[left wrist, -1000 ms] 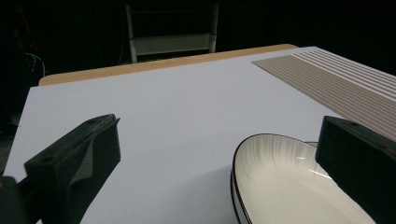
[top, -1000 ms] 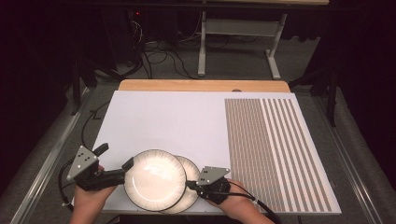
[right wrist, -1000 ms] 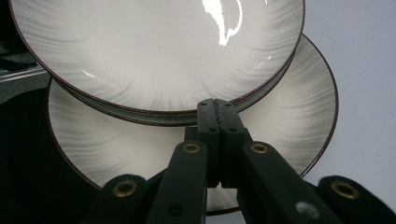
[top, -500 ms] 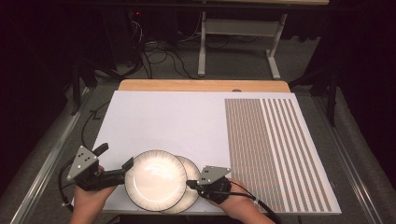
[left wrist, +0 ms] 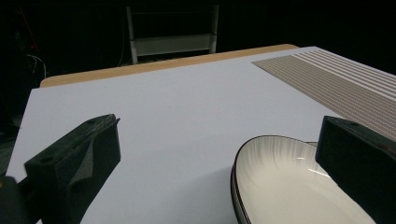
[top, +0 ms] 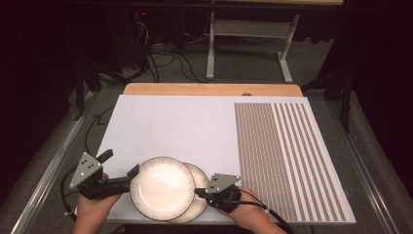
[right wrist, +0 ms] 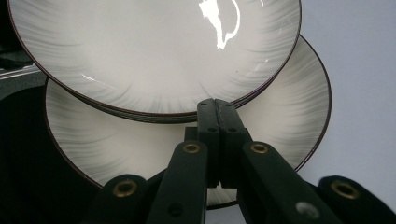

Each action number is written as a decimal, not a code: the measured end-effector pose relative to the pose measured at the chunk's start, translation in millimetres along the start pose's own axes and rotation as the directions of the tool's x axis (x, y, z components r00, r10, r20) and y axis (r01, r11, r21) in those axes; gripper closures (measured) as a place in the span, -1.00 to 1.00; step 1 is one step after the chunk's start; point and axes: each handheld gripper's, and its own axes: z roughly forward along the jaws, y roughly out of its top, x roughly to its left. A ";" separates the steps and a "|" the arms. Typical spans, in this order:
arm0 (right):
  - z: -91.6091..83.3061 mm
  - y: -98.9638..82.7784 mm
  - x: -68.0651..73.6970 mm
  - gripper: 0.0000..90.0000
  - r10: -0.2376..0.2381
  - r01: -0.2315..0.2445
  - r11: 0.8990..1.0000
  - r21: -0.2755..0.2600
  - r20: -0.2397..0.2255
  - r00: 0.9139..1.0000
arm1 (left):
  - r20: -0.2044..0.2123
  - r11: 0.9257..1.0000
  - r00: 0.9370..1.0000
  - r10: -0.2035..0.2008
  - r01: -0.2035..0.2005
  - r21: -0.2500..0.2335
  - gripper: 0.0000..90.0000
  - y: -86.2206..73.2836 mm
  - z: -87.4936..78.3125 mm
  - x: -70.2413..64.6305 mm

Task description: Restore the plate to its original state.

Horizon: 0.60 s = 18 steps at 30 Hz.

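Note:
Two white plates with thin dark rims overlap near the front edge of the white board. The upper plate (top: pixel 162 194) (right wrist: pixel 154 51) rests partly on the lower plate (top: pixel 200 183) (right wrist: pixel 280 107). My left gripper (top: pixel 119 164) (left wrist: pixel 215 158) stands open at the upper plate's left side, its nearer jaw at the rim; the upper plate (left wrist: pixel 285 186) lies just inside its right jaw. My right gripper (top: pixel 199 191) (right wrist: pixel 215 109) is shut with nothing between its jaws. It lies over the lower plate, its tips at the upper plate's edge.
The white board (top: pixel 185 126) carries a brown striped panel (top: pixel 287 156) on its right half. A wooden strip (top: pixel 209 89) runs along its far edge. Beyond stand a metal table frame (top: pixel 246 29) and loose cables (top: pixel 160 58) on the dark floor.

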 end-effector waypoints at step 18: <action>-4.2 0.0 -3.1 1.00 0.002 -0.002 1.000 -0.005 0.003 1.000 | 0.005 1.000 1.000 -0.001 0.001 0.000 -0.99 0.0 0.0 -0.2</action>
